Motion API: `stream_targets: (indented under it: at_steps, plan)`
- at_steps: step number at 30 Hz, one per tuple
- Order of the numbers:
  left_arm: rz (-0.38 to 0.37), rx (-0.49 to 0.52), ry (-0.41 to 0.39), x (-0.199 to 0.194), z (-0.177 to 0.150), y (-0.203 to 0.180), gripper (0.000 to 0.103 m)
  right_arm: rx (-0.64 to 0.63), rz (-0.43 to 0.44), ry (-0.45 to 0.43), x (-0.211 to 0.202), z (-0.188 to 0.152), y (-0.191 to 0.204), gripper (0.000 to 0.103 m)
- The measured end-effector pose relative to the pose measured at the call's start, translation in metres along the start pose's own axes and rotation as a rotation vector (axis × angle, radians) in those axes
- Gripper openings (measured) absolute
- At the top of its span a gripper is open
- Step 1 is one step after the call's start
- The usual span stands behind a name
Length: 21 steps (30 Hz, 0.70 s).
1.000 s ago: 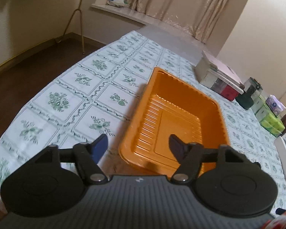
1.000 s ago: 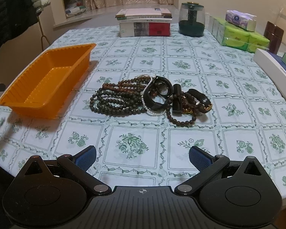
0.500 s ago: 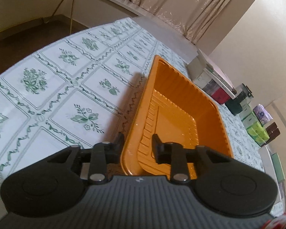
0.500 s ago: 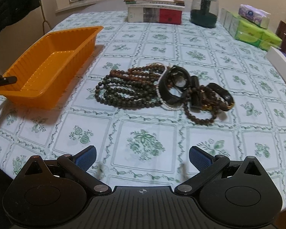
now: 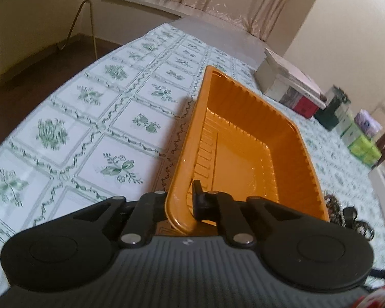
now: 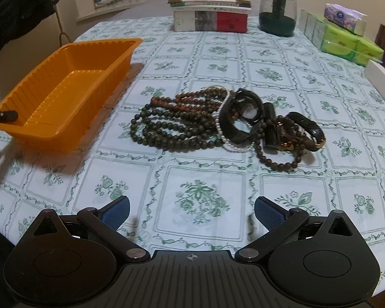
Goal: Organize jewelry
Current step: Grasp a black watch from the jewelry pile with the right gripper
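My left gripper (image 5: 181, 200) is shut on the near rim of the orange tray (image 5: 246, 128); one finger is inside the tray, the other outside its wall. The tray (image 6: 71, 82) is empty and its near end looks slightly lifted off the tablecloth. A pile of jewelry (image 6: 218, 120) lies in mid-table: dark bead necklaces (image 6: 166, 128), a white pearl strand, black bangles (image 6: 243, 113) and a small bead bracelet (image 6: 277, 159). My right gripper (image 6: 191, 209) is open and empty, hovering near the table's front edge, short of the pile.
At the far side stand a stack of books (image 6: 210, 12), a dark green jar (image 6: 277, 12), green tissue packs (image 6: 346, 38) and a white box edge (image 6: 382, 77) at right. The table's left edge drops to a wooden floor (image 5: 25, 77).
My left gripper closed from open onto the tray's near rim and the tray shifted with it. My right gripper moved a little closer to the jewelry pile, still open.
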State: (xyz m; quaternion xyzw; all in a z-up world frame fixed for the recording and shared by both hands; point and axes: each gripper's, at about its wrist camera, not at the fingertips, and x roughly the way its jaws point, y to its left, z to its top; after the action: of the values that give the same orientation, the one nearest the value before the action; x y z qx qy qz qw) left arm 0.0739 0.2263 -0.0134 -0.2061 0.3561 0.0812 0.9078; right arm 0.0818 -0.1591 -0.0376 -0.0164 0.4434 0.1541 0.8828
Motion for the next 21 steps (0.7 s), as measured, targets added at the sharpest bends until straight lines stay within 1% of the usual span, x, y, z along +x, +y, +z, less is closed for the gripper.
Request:
stream_targets:
  at_steps: [3,5,7,10,12,14,18,20,21]
  plan:
    - [0.039,0.087,-0.007,-0.006,0.004,-0.017,0.007,0.042,-0.019,-0.036,-0.004,0.001,-0.018,0.102]
    - [0.085,0.175,-0.011,-0.01,0.005,-0.033,0.004,0.073,-0.047,-0.064,-0.005,0.003,-0.033,0.102]
    - [0.121,0.252,-0.014,-0.012,0.005,-0.047,0.003,0.09,-0.08,-0.089,-0.004,0.007,-0.049,0.102]
    - [0.158,0.332,-0.013,-0.014,0.003,-0.064,0.003,0.086,-0.126,-0.133,-0.006,0.015,-0.07,0.102]
    - [0.176,0.371,-0.01,-0.015,0.003,-0.071,0.003,0.053,-0.15,-0.158,-0.006,0.022,-0.082,0.101]
    - [0.189,0.406,-0.012,-0.015,0.004,-0.079,0.003,-0.009,-0.152,-0.157,-0.003,0.03,-0.092,0.081]
    - [0.209,0.466,-0.018,-0.016,0.008,-0.092,0.003,-0.12,-0.139,-0.135,0.004,0.041,-0.105,0.063]
    - [0.213,0.482,-0.019,-0.016,0.009,-0.097,0.003,-0.165,-0.139,-0.122,0.006,0.044,-0.109,0.047]
    - [0.213,0.486,-0.018,-0.016,0.009,-0.099,0.003,-0.181,-0.137,-0.117,0.006,0.046,-0.111,0.043]
